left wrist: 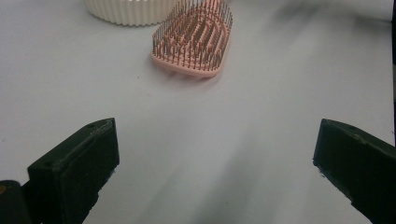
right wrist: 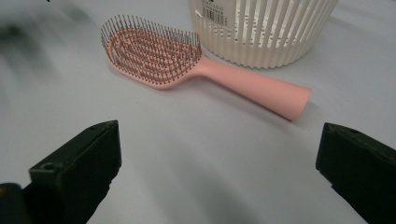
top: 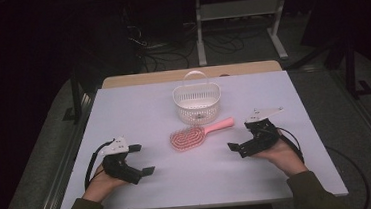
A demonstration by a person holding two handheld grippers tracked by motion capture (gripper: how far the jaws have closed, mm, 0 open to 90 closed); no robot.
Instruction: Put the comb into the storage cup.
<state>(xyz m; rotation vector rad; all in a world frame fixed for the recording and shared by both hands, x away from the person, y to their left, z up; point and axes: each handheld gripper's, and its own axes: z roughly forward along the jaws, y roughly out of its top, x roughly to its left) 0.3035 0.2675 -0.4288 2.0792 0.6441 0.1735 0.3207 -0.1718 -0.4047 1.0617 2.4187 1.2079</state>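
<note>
Step in hand, by judgement: approach, before any grasp. The brush (top: 196, 134) lies bristles-up on the surface (top: 138, 108), just in front of the basket (top: 197, 103); whether they touch cannot be told. The left gripper (top: 144, 159) and right gripper (top: 239, 137) rest apart from it, fingers (right wrist: 79, 161) spread wide and empty. The brush sits ahead of both, handle end toward the right fingers, head toward the left. The next move likely calls for the right fingers to advance and straddle the handle squarely.
</note>
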